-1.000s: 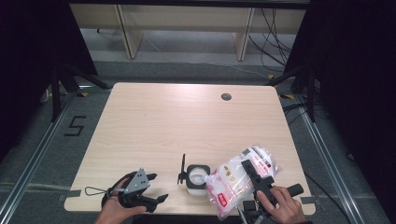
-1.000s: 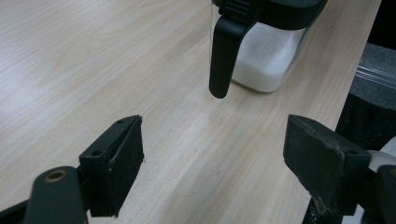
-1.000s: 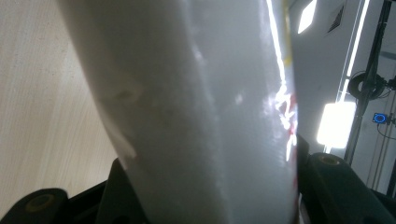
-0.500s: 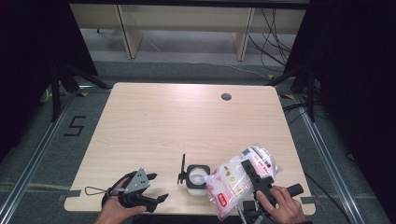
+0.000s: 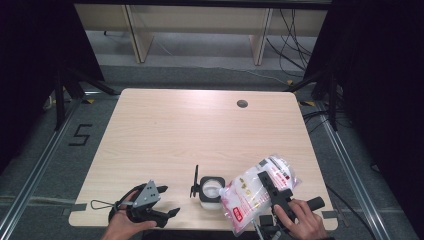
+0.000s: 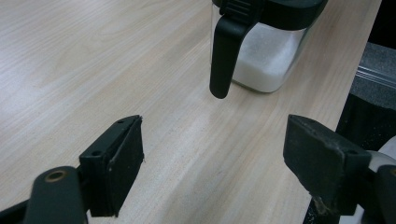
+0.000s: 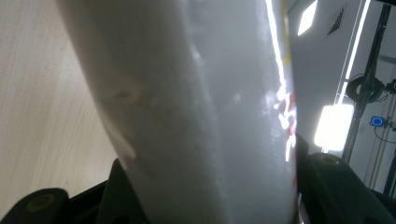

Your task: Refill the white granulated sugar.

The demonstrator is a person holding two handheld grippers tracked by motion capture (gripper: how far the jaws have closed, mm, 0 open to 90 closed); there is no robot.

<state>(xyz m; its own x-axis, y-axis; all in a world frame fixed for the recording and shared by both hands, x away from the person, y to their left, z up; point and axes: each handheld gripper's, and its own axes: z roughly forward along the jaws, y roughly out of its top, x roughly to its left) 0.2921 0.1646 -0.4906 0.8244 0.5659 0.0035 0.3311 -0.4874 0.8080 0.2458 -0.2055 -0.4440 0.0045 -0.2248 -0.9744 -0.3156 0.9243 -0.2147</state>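
Observation:
A small clear jar [image 5: 210, 191] with a black rim holds white granules and stands near the table's front edge; its black flap [image 5: 195, 182] sticks up on its left side. In the left gripper view the jar [image 6: 266, 56] is ahead and to the right, with the flap [image 6: 224, 56] hanging towards me. My left gripper [image 5: 150, 207] rests on the table left of the jar, its jaws [image 6: 215, 163] open and empty. My right gripper [image 5: 272, 192] is shut on a clear bag of white powder with red print [image 5: 250, 190], tilted beside the jar. The bag [image 7: 196, 102] bulges between the jaws [image 7: 205, 186].
The light wooden table [image 5: 190, 135] has a round cable hole [image 5: 242, 103] at its far right. The front edge lies just under both hands. A floor mark shaped like a 5 [image 5: 80, 134] is to the left, and shelf legs and cables stand beyond the table.

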